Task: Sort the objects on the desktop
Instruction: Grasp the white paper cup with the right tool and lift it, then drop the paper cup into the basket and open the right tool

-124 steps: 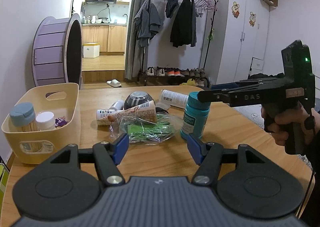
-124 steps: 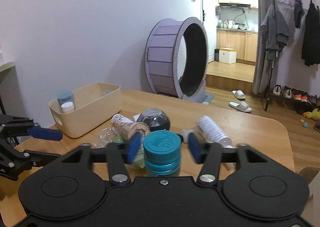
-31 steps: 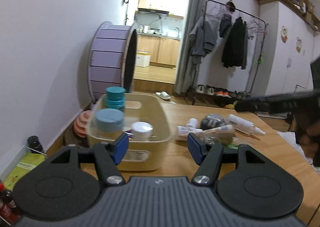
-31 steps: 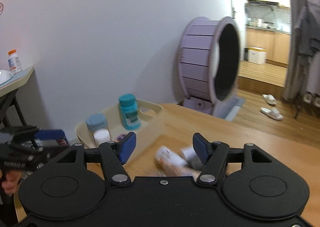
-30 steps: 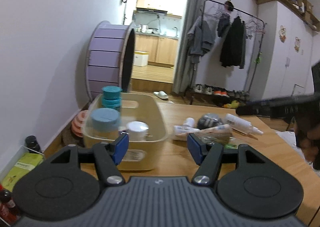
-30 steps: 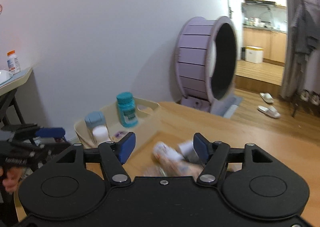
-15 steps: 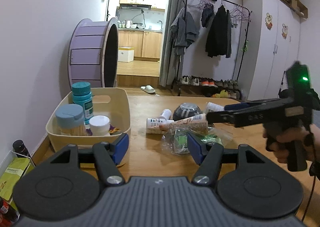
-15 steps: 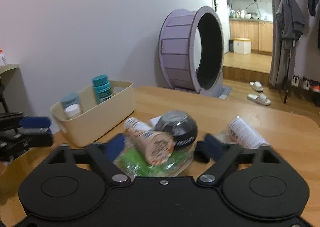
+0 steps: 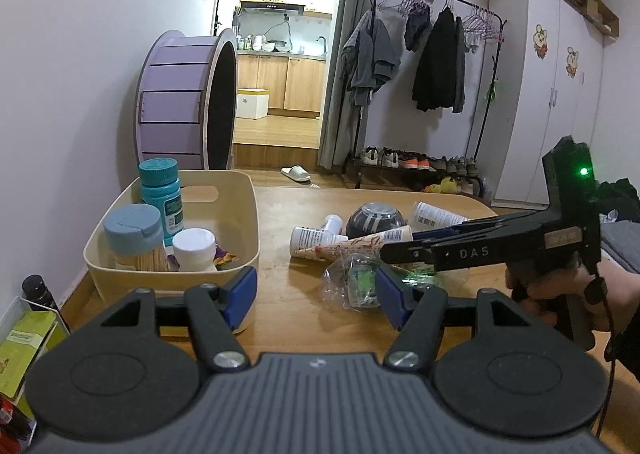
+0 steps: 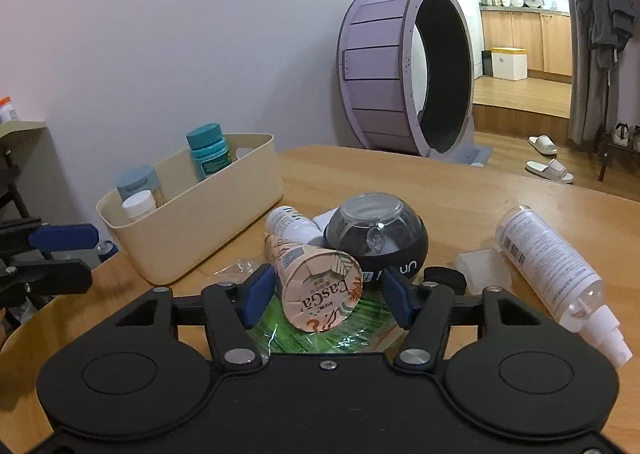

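My right gripper [image 10: 327, 296] is closing around the paper tube [image 10: 316, 286], dead ahead at 12 o'clock; pads not yet pressing it.

pale wall [image 9: 100, 33]; purple wheel [image 9: 180, 101] on wood floor [image 9: 276, 133]; kitchen cabinets [image 9: 288, 81] beyond; clothes rack [image 9: 436, 53]; white wardrobe [image 9: 560, 101] at right.

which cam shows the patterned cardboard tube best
The right wrist view: the patterned tube lies close up between the closing right claw, its printed end facing the camera. The left wrist view shows the tube smaller, side-on, its far end hidden behind that claw.
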`<state>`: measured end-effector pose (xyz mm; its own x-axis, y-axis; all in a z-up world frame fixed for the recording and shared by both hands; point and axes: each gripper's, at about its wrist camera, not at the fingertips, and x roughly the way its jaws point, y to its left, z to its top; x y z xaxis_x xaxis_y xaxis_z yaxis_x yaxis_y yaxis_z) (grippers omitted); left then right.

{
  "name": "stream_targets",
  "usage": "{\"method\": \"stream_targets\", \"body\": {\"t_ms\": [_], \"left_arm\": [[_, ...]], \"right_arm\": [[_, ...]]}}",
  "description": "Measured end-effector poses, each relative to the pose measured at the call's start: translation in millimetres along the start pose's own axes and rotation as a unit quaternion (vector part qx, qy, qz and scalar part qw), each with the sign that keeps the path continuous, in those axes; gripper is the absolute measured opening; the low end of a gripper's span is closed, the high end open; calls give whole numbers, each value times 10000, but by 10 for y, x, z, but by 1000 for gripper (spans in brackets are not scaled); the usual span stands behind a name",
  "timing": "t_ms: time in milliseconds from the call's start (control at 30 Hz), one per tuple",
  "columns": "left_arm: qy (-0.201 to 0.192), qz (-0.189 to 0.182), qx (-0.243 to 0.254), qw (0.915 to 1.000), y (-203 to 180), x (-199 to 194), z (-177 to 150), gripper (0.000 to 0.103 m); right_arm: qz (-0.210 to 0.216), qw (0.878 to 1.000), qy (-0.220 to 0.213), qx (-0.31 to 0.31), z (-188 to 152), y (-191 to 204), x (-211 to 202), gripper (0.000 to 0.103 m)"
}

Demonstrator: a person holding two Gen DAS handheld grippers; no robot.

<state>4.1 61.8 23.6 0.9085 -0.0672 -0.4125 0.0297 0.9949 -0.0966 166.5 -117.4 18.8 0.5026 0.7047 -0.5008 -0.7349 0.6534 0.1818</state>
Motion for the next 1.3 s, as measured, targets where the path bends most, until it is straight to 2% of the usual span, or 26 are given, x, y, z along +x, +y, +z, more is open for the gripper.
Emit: {"method": "stream_targets", "body": {"t_ms": [33, 67, 200, 300, 500, 600, 733, 867, 1033, 1100, 1167, 1200, 1300], "left_arm": [[-10, -3, -2, 10000, 0, -8, -1, 64], [-20, -1, -5, 10000, 5, -18, -2, 64], [-27, 20, -24, 10000, 34, -41, 4, 64], [-72, 26, -45, 10000, 46, -68, 11, 65], [-171, 78, -99, 9998, 100, -142, 29, 65], [-213, 126, -123, 9996, 133, -182, 37, 65], [-242, 183, -166, 9994, 213, -236, 31, 65], [-286, 223, -239, 9991, 306, -284, 38, 65], [-316, 257, -292, 9987, 382, -333, 51, 65], [-329, 265, -305, 9986, 393, -345, 58, 65], [-341, 269, -325, 9985, 406, -355, 66, 65], [-344, 267, -339, 9985, 404, -360, 69, 65], [-326, 230, -331, 9987, 377, -354, 71, 65]], "right_arm": [[72, 10000, 9, 38, -5, 1, -10, 48], [145, 9999, 19, 76, -10, 2, -20, 46], [104, 9999, -36, 7, -8, 78, -148, 46], [155, 9994, -271, 127, 31, 107, -331, 45], [313, 9965, -709, 298, 177, 197, -651, 45], [473, 9957, -734, 306, 260, 305, -659, 45], [613, 9961, -619, 168, 401, 527, -485, 45], [639, 9971, -381, 150, 562, 721, -141, 45], [525, 9982, -231, 182, 715, 955, 291, 46], [436, 9989, -128, 105, 749, 1046, 453, 49], [521, 9986, -26, 22, 746, 1098, 514, 65], [556, 9985, -20, -7, 735, 1116, 521, 68], [478, 9987, -168, -57, 716, 1077, 377, 69]]}}
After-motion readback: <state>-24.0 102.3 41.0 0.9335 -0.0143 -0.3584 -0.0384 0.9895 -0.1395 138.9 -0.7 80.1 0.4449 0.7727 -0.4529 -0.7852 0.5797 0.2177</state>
